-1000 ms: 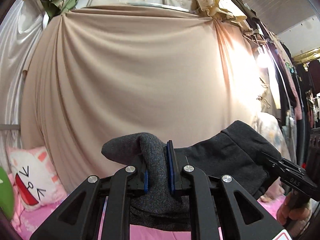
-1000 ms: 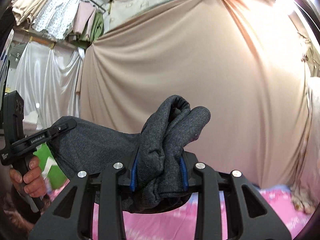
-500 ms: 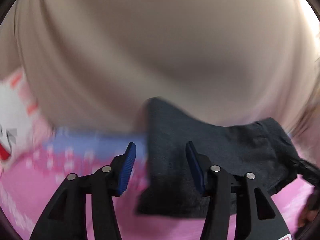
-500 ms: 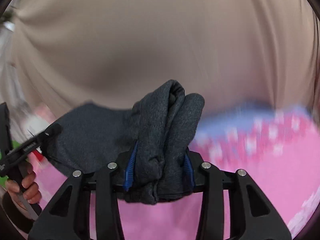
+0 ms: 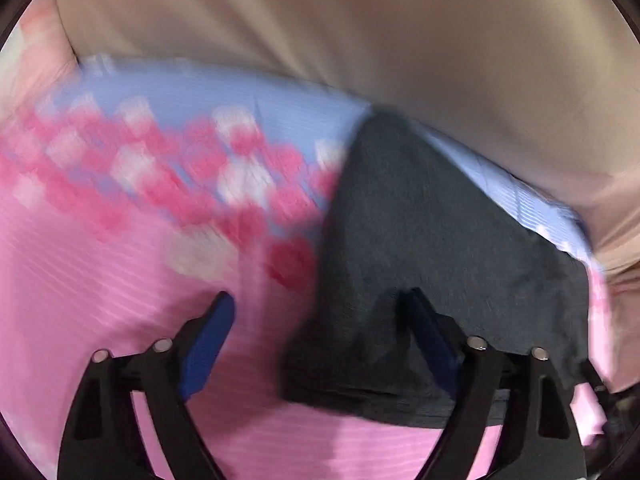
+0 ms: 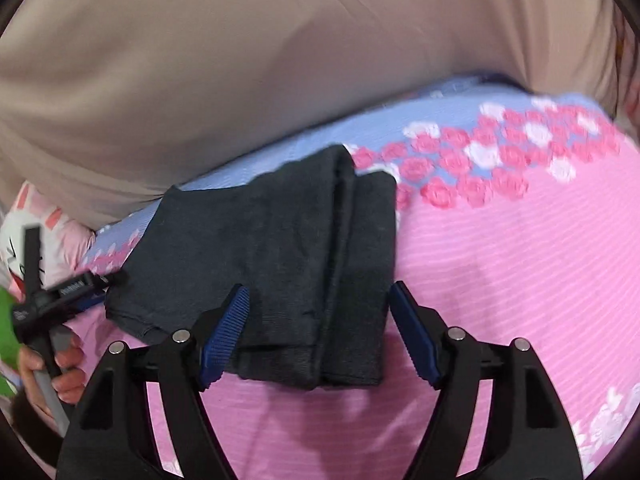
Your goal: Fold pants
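The dark grey pants (image 6: 280,248) lie folded on the pink bed sheet (image 6: 500,264). My right gripper (image 6: 318,334) straddles their near right end. Its jaws are opening, and the blue pads (image 6: 224,332) stand clear of the cloth on both sides. In the blurred left wrist view the pants (image 5: 432,240) rest on the sheet, their near left corner between the jaws of my left gripper (image 5: 320,336). Those jaws are opening too, and the left pad (image 5: 208,340) is well off the cloth. The right wrist view shows the left gripper (image 6: 60,292) by the pants' left end, held by a hand (image 6: 48,364).
A beige curtain (image 6: 240,60) hangs close behind the bed. The sheet turns blue with pink roses (image 6: 480,152) along its far edge. A cat-face pillow (image 6: 24,232) and something green (image 6: 8,332) sit at the far left.
Both grippers came down from mid-air to the bed with the pants, then opened and let go. The pants now lie flat on the sheet.
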`<state>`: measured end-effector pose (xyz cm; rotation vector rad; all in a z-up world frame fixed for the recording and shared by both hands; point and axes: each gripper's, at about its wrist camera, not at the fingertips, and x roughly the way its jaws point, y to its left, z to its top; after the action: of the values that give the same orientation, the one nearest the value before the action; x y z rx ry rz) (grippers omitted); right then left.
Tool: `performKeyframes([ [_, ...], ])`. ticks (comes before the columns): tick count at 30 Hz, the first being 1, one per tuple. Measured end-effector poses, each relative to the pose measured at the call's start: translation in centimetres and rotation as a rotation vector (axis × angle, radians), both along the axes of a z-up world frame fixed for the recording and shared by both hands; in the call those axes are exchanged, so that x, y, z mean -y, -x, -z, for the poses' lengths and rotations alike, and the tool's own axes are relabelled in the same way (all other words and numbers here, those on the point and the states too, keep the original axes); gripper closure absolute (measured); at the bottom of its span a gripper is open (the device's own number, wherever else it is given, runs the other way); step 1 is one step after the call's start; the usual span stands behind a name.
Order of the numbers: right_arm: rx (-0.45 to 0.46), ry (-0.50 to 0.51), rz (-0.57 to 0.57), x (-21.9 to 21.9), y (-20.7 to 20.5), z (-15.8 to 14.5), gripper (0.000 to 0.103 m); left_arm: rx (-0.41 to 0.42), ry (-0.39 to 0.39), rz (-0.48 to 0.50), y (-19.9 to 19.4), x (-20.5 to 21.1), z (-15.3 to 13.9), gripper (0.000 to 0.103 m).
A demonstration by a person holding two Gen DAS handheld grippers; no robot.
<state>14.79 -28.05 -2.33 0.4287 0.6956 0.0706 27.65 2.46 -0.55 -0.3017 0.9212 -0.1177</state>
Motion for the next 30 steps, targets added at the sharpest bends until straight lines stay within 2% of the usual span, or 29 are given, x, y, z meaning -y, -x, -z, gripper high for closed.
performKeyframes([
  [1, -0.030, -0.051, -0.020, 0.3, -0.7, 0.8, 0.027, 0.005, 0.029, 0.057, 0.2, 0.6, -0.1, 0.065],
  [2, -0.053, -0.081, -0.039, 0.4, -1.3, 1.2, 0.042, -0.001, 0.051, 0.077, 0.2, 0.9, -0.1, 0.069],
  [3, -0.052, -0.070, -0.037, 0.3, -1.6, 1.1, 0.059, 0.008, 0.054, 0.068, 0.5, 0.9, -0.5, 0.090],
  [4, -0.051, -0.071, -0.073, -0.1, -1.9, 0.5, 0.070, 0.010, 0.058, 0.062, 0.9, 1.0, -1.0, 0.095],
  [8, 0.036, -0.041, -0.130, -1.2, -0.4, -3.3, 0.076, 0.097, 0.057, 0.054, 4.6, 0.7, -5.1, 0.096],
  [10, 0.057, -0.045, -0.139, -1.2, 0.5, -4.0, 0.076, 0.122, 0.026, 0.036, 6.5, 0.4, -6.5, 0.095],
  [12, -0.003, 0.008, -0.144, -1.4, 0.3, -2.0, 0.067, 0.085, -0.073, 0.010, 7.2, 0.5, -5.8, 0.092],
  [13, -0.040, 0.056, -0.121, -1.4, 0.3, -0.8, 0.067, 0.052, -0.104, 0.016, 7.0, 0.5, -4.8, 0.086],
  [14, -0.048, 0.084, -0.094, -1.2, 0.7, -0.1, 0.060, -0.010, -0.145, 0.024, 6.7, 0.7, -3.2, 0.086],
  [15, -0.024, 0.072, -0.080, -0.9, 1.5, 0.0, 0.058, -0.024, -0.161, 0.023, 6.8, 0.6, -2.4, 0.086],
  [17, 0.044, 0.117, -0.022, -0.9, 4.0, -1.9, 0.059, 0.049, -0.166, -0.007, 9.0, 0.2, -3.4, 0.086],
  [20, 0.156, 0.213, -0.053, -3.2, 6.7, -5.2, 0.062, 0.159, -0.204, -0.029, 11.5, 1.1, -5.8, 0.083],
  [21, 0.169, 0.219, -0.084, -4.0, 6.7, -5.5, 0.067, 0.173, -0.222, -0.037, 11.7, 1.7, -6.2, 0.074],
  [22, 0.158, 0.234, -0.127, -4.9, 6.1, -5.3, 0.070, 0.175, -0.236, -0.037, 11.5, 2.1, -6.2, 0.070],
  [23, 0.114, 0.263, -0.142, -5.2, 4.8, -4.5, 0.078, 0.166, -0.256, -0.026, 11.3, 2.9, -5.9, 0.070],
  [25, -0.010, 0.323, -0.104, -4.4, 2.0, -1.2, 0.094, 0.125, -0.281, -0.020, 11.3, 3.6, -4.7, 0.070],
  [26, 0.006, 0.283, -0.095, -3.4, 2.3, -0.7, 0.097, 0.101, -0.286, -0.016, 11.5, 3.8, -4.2, 0.070],
  [27, 0.007, 0.239, -0.087, -2.8, 2.8, -1.0, 0.097, 0.097, -0.292, -0.014, 11.9, 3.8, -4.0, 0.069],
  [28, 0.017, 0.215, -0.075, -2.5, 3.8, -1.9, 0.097, 0.103, -0.298, -0.014, 12.4, 3.7, -3.8, 0.065],
  [30, 0.065, 0.235, -0.052, -2.5, 5.7, -3.5, 0.093, 0.126, -0.316, -0.016, 13.5, 3.7, -3.7, 0.057],
])
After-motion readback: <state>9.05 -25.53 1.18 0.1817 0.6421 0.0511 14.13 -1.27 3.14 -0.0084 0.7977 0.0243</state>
